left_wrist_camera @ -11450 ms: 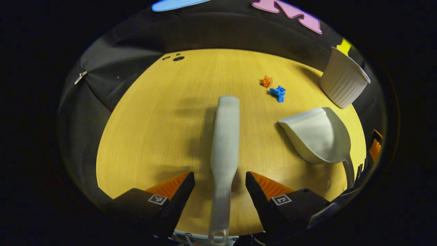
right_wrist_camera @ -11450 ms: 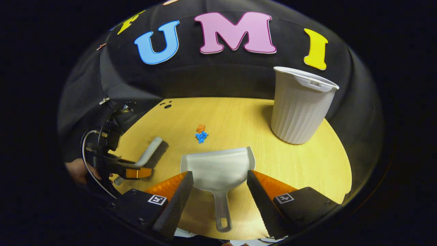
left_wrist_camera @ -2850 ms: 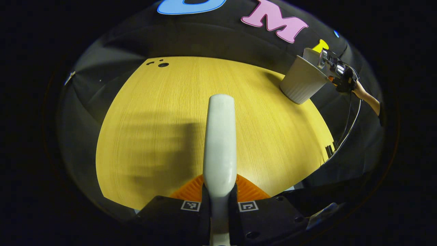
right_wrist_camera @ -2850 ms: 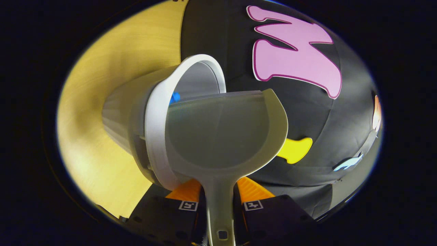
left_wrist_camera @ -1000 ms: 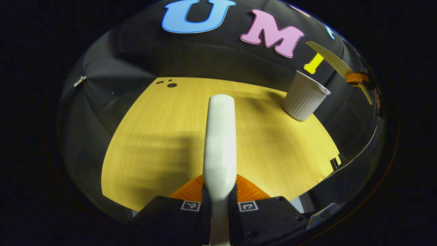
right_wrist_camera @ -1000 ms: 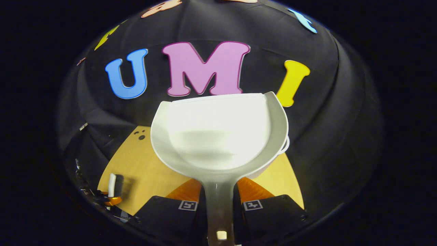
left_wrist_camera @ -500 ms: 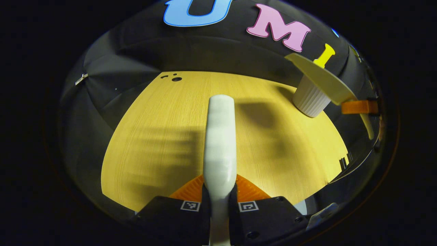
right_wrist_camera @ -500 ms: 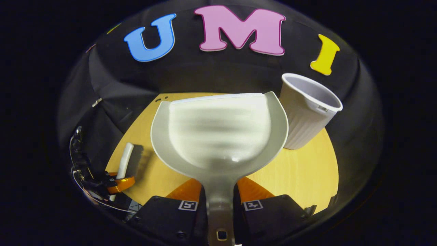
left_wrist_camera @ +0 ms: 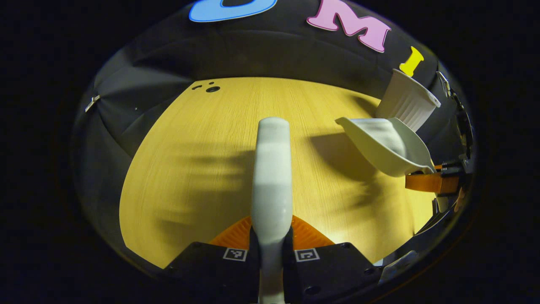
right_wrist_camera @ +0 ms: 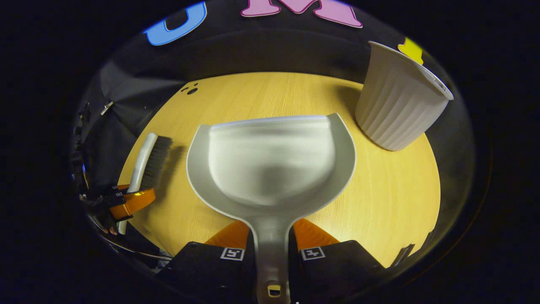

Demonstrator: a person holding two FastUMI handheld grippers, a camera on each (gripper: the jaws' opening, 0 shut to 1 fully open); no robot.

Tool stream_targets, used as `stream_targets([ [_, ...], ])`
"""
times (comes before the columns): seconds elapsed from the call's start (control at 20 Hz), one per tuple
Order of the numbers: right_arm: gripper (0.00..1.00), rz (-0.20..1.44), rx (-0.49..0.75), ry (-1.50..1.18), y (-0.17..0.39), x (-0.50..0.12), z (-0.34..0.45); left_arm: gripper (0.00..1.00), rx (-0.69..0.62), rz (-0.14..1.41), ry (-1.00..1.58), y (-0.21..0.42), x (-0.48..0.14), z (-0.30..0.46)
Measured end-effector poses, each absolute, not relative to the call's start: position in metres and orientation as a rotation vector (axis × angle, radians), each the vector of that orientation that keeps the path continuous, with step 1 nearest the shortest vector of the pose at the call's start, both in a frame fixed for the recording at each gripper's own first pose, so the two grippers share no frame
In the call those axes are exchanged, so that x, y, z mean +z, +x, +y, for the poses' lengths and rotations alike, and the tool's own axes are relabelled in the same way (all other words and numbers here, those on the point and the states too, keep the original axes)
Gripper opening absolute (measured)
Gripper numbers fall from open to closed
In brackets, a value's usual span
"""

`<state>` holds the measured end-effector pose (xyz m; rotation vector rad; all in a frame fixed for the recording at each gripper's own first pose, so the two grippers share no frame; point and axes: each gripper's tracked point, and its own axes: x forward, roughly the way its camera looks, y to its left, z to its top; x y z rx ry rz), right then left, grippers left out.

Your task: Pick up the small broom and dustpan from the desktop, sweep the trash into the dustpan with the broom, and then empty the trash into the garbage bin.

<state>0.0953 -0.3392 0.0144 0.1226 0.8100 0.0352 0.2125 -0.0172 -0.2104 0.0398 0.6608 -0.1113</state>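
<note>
My right gripper (right_wrist_camera: 272, 236) is clamped on the dustpan (right_wrist_camera: 270, 160) handle, pan above the surface (right_wrist_camera: 388, 202); my left gripper (left_wrist_camera: 271, 240) is clamped on the broom (left_wrist_camera: 272, 169). The bin (right_wrist_camera: 398, 101) stands far right. Swinging the pan wide could topple it.

Left tongs (left_wrist_camera: 271, 236): black blocky body, a small square black-and-white marker tile on each side, one screw head beside the markers. Right tongs (right_wrist_camera: 272, 238): same black body, same paired marker tiles.
</note>
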Motion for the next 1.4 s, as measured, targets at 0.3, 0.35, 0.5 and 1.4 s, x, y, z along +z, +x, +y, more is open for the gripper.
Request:
stream_targets([
  [0.3,0.39,0.89,0.039,0.115,0.081,0.0,-0.344,0.28,-0.064,0.714,0.14,0.235,-0.223,-0.022],
  [0.35,0.29,0.898,0.033,0.122,0.083,-0.002,-0.341,0.29,-0.054,0.723,0.142,0.237,-0.224,-0.021],
  [0.5,0.34,0.897,0.035,0.112,0.084,-0.004,-0.341,0.27,-0.036,0.744,0.136,0.241,-0.232,-0.025],
  [1.4,0.99,0.776,0.113,0.108,0.069,0.04,-0.341,0.96,-0.053,0.516,0.085,0.199,-0.163,-0.043],
])
